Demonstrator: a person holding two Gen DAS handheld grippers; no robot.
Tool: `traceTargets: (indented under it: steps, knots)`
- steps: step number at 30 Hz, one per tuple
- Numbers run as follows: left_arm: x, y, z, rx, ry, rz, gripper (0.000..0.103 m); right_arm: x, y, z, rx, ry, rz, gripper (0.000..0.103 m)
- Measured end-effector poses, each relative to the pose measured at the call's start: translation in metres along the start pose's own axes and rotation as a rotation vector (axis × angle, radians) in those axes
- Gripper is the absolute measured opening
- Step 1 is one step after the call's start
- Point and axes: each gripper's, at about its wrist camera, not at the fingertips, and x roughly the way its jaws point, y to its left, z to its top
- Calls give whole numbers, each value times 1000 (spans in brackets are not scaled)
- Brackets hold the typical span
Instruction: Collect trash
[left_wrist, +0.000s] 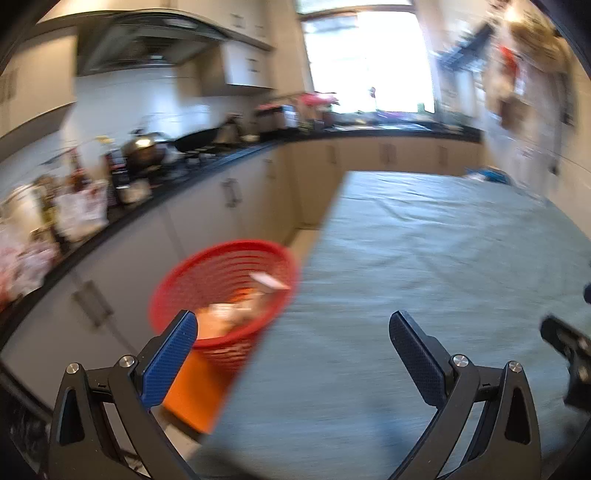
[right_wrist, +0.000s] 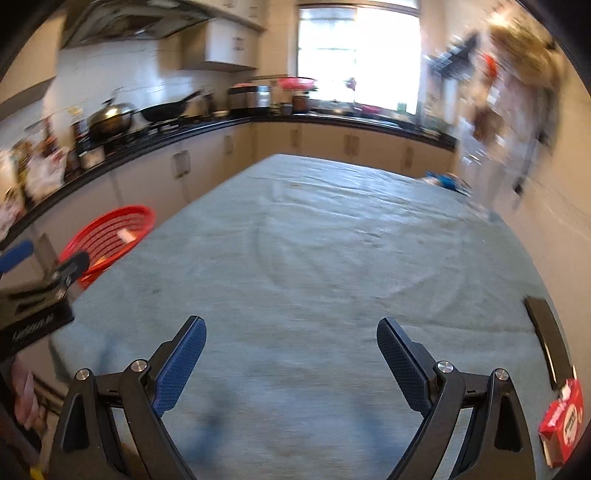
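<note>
While both grippers' jaws gape empty, red basket (left_wrist: 221, 295) holds paper scraps (left_wrist: 236, 314).

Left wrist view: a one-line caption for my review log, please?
Open, empty left claw above the cloth-covered table, red basket holding paper scraps beside the table's left edge.

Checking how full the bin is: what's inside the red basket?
The red basket holds a blurred heap of pale and orange scraps, with a white slip leaning on the far wall. Its own walls and the left gripper cover the bottom, so anything beneath is unseen.
</note>
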Motion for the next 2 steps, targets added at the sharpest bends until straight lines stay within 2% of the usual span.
traceTargets:
  steps: [2]
  knots:
    - [11, -29, 7, 43, 48, -107, 103, 6, -31, 4, 61, 18, -78, 103]
